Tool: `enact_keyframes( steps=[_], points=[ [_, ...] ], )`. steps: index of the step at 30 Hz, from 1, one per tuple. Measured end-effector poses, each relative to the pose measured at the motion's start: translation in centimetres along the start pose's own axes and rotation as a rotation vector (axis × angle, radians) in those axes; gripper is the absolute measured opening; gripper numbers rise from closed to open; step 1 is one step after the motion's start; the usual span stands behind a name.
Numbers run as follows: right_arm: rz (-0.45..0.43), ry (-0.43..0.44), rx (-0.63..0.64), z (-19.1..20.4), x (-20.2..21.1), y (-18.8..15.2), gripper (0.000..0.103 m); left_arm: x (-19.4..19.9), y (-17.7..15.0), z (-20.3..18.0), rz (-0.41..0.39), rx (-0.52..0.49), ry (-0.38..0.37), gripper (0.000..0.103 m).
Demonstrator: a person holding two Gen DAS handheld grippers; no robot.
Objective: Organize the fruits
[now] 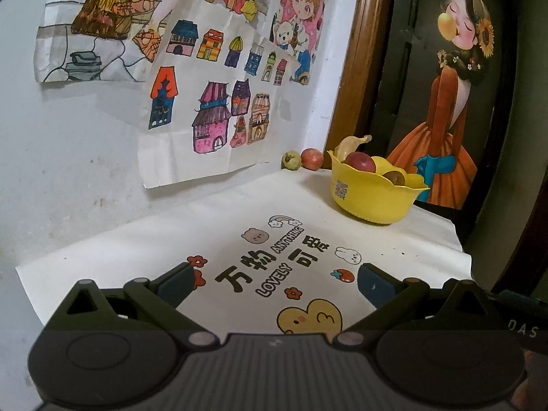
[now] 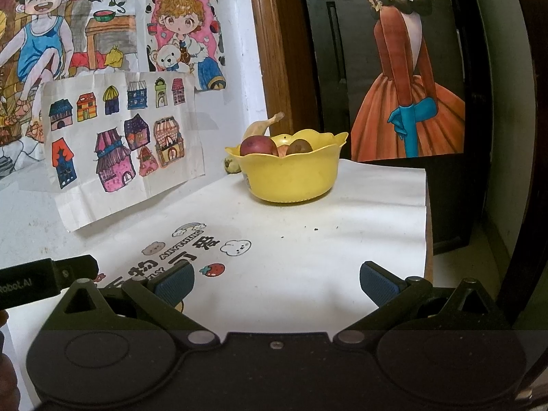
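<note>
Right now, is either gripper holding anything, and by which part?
Nothing is held. The left gripper and right gripper are both open and empty; the fruit is far off, around the yellow bowl.

Table sheet (image 1: 342, 205): "LOVELY ANYTHING", "万物可爱". Drawing (image 2: 185, 30): "MORNIN".

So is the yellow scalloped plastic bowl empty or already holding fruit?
Holding fruit: the yellow scalloped plastic bowl contains a red apple, a brown kiwi and a banana; two fruits remain outside behind it.
</note>
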State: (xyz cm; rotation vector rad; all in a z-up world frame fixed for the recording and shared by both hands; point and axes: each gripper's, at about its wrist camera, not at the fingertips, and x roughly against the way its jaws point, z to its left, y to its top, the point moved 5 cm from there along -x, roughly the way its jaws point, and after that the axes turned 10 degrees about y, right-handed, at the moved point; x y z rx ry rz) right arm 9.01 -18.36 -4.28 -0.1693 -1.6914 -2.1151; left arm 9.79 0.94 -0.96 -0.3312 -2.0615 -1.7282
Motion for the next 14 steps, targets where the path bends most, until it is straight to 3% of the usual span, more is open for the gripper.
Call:
enact_keyframes(
  steps=[14],
  points=[
    [0.013, 0.005, -0.004, 0.22, -0.17, -0.14, 0.102, 0.02, -0.13, 0.06, 0.003, 0.005, 0.003, 0.103]
  ],
)
